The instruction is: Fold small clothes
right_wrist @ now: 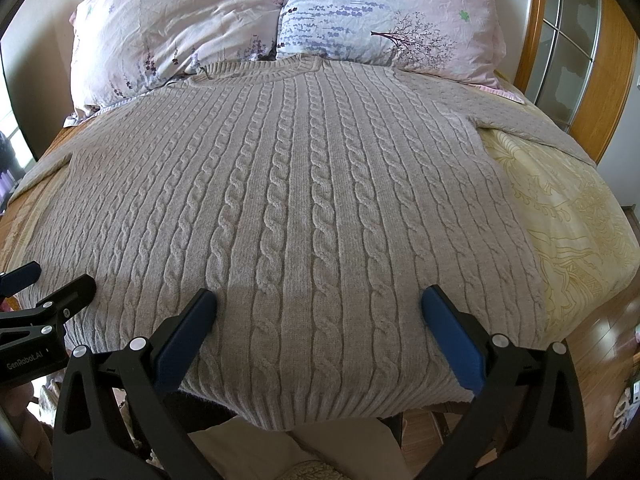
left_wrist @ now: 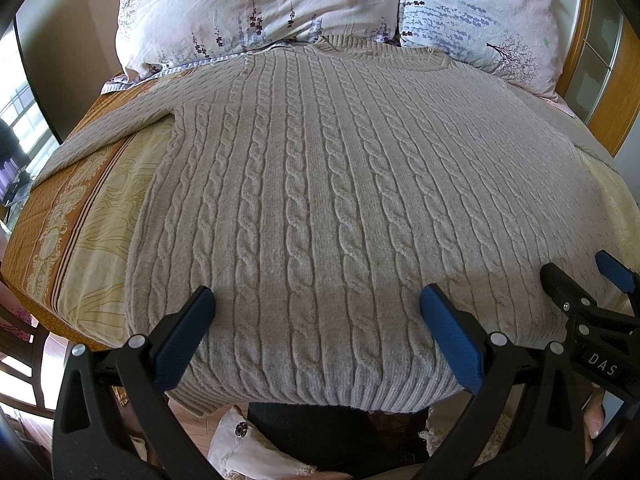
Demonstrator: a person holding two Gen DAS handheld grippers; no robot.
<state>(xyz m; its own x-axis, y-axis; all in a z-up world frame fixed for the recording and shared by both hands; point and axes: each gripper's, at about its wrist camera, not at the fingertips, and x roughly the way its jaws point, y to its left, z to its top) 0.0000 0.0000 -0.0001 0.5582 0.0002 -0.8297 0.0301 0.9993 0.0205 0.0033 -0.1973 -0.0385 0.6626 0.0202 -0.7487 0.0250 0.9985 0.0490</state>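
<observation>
Patterned bedspread (left_wrist: 92, 208) under flat sweater (left_wrist: 320, 200), pillows (right_wrist: 180, 20) behind; both claws (left_wrist: 316, 336) (right_wrist: 320, 336) spread.

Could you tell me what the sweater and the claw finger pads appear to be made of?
The sweater looks like soft beige knitted yarn, perhaps wool or acrylic: raised cable twists and a ribbed hem show. The left claw and right claw have matte blue pads, seemingly rubber or textured plastic, on black frames.
</observation>
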